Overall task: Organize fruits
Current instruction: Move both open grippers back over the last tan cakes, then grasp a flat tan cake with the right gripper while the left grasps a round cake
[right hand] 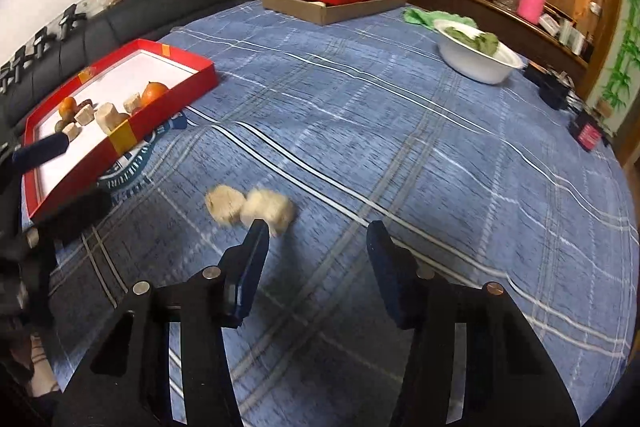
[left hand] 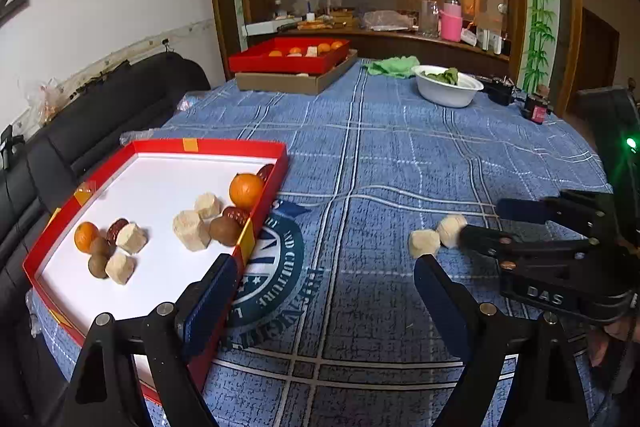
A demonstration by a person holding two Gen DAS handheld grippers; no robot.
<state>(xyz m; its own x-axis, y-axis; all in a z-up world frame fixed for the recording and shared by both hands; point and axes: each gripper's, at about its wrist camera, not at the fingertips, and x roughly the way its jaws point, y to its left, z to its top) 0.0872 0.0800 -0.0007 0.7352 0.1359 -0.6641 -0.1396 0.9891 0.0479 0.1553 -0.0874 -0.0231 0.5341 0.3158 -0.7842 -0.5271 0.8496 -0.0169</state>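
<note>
Left hand-held gripper: jaws spread wide, nothing between them, one finger over the near corner of the red tray, the other over bare cloth. Right hand-held gripper: jaws partly spread and empty, no pad pressing on anything; its left fingertip lies just in front of the nearer pale cube, though contact cannot be told through the blur; a second pale cube touches the first on the side toward the red tray; both rest on the blue plaid cloth of the worktop, well apart from the tray. Red tray, white-floored: two oranges, brown round fruits, dark red fruits and several pale cubes, loosely clustered. Beyond the tray, at the far edge: a second red tray with oranges, stacked on a cardboard box; to its right, a green cloth and a white bowl holding green leaves.
</note>
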